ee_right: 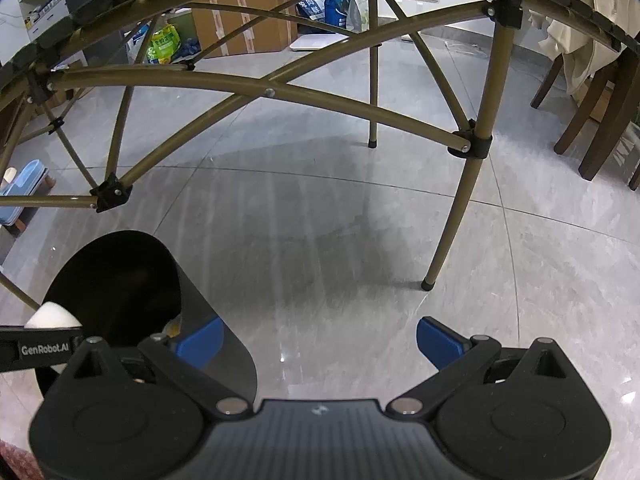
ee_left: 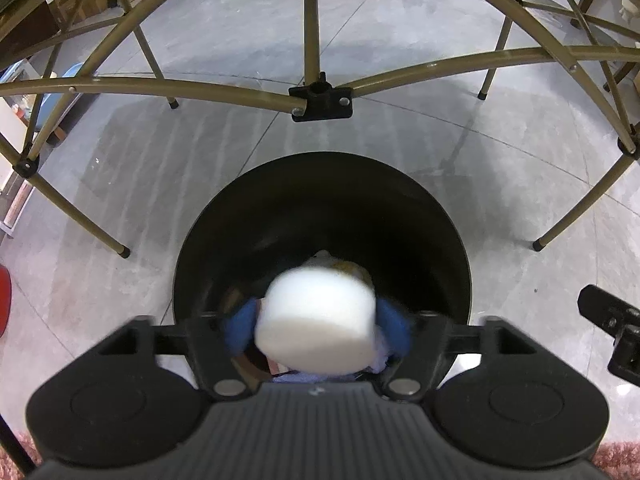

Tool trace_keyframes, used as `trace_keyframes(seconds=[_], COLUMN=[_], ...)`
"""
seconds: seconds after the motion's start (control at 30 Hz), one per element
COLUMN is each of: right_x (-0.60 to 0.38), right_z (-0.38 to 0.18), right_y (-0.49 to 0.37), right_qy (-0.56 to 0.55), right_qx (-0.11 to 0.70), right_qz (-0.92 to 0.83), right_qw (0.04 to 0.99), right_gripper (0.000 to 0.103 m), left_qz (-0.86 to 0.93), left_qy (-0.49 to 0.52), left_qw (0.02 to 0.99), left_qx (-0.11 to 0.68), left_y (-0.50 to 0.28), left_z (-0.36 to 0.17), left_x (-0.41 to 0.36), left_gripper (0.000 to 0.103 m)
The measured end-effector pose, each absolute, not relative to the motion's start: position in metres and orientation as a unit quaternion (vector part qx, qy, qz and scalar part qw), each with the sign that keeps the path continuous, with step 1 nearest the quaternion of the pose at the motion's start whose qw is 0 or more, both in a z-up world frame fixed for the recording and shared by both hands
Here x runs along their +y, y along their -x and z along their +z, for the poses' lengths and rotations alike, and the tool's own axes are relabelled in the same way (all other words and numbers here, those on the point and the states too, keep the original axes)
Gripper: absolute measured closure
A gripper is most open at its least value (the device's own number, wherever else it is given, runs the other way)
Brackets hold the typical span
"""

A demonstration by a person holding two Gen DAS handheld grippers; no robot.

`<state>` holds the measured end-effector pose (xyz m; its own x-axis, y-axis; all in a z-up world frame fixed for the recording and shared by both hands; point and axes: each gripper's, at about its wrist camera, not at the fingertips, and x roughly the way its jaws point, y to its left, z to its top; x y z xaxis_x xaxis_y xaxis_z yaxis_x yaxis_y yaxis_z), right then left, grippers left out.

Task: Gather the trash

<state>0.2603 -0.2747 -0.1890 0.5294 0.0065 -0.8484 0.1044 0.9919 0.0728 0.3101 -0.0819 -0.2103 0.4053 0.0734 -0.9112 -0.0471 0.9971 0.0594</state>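
Left wrist view: a light, crushable white foam cup (ee_left: 316,320) is pinched sideways by the left claw (ee_left: 316,326), above a black bin (ee_left: 320,200); the right claw (ee_right: 320,340) is spread.

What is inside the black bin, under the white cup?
Inside the black bin, some pale trash with a brownish patch shows beyond the white cup at the left gripper. The cup and gripper cover the rest.
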Motion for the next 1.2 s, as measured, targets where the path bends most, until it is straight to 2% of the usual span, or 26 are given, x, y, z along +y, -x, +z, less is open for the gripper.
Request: trace_keyframes(seconds=[0.03,0.07,0.63,0.87,1.2], right_x=[-0.274,-0.274,-0.271,-0.256,-0.214], right_z=[-0.189,-0.189,-0.184,-0.157,-0.082], right_y=[-0.260,-0.260,-0.257,-0.239,-0.177], right_qy=[-0.057,-0.056,-0.052,-0.033,-0.016], right_qx=[0.485,0.485,0.479,0.453,0.406], right_qz=[-0.027,-0.026,-0.006,0.033,0.101], right_qw=[0.872,0.872,0.876,0.890,0.908], right_gripper=[0.000,0.000,0.000,0.000,0.000], left_qz=[0.035,0.038,0.045,0.047,0.027], left_qy=[-0.010,-0.010,-0.028,-0.015,-0.012], left_qw=[0.840,0.844,0.862,0.891,0.917], left_qx=[0.541,0.536,0.505,0.451,0.397], left_y=[-0.310,-0.309,-0.298,-0.266,-0.187], left_z=[-0.209,-0.208,-0.191,-0.142,-0.057], left_x=[-0.082,-0.082,-0.074,-0.052,-0.022], left_gripper=[0.002,0.000,0.000,0.000,0.000])
